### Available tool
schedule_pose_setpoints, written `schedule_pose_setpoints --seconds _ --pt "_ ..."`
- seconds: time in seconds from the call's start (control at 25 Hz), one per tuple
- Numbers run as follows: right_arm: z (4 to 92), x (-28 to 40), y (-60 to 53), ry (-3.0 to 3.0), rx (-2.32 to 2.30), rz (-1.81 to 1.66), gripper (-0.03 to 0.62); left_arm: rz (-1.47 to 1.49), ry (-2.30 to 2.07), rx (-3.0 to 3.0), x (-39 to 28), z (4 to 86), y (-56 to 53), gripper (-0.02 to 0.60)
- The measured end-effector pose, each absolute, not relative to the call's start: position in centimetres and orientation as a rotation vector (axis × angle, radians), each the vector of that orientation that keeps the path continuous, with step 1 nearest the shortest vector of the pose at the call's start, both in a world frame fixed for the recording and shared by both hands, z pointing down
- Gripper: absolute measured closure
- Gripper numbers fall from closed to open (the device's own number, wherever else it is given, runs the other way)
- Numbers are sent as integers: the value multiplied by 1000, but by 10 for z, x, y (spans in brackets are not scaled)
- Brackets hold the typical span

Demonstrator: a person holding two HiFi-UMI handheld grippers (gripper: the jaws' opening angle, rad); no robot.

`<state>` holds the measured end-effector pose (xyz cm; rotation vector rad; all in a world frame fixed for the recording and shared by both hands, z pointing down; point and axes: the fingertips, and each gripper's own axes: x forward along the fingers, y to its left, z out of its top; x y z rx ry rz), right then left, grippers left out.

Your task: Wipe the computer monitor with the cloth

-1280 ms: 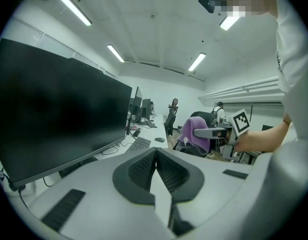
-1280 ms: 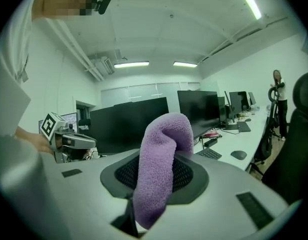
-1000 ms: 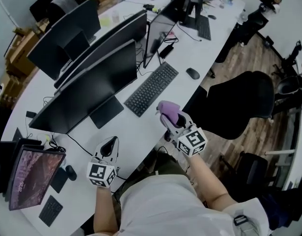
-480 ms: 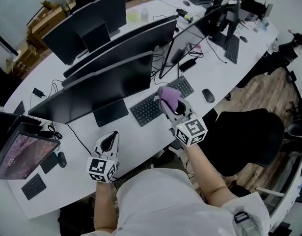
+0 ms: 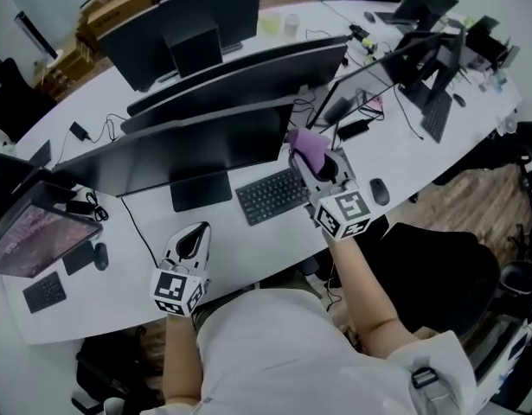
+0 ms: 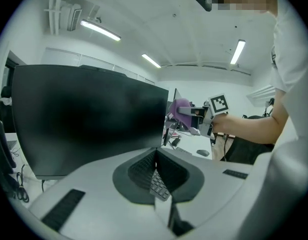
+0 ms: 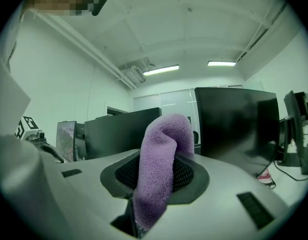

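The fingers of the right gripper (image 5: 312, 159) are clamped on the purple cloth (image 7: 161, 160). The cloth rises past their tips in a folded hump just beside the right edge of the nearest monitor (image 5: 205, 150); whether it touches, I cannot tell. To wipe well, I would turn the hump flat to the screen, press lightly, and stroke across in overlapping rows. The left gripper (image 5: 195, 233), its fingers closed on nothing, hangs low before the monitor's stand, over the bench (image 5: 248, 245).

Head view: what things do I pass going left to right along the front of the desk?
Tiny keyboard, little mouse, left gripper, bigger keyboard, right gripper holding the purple cloth, second mouse.
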<state>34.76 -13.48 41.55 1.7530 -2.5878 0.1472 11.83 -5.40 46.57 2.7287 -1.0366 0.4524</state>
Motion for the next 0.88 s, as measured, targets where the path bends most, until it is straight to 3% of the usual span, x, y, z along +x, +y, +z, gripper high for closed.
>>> schedule_pose_setpoints --seconds 0.88 --pt "372 341 -187 -2613 1650 -71 479 432 -1106 2690 119 475 -67 581"
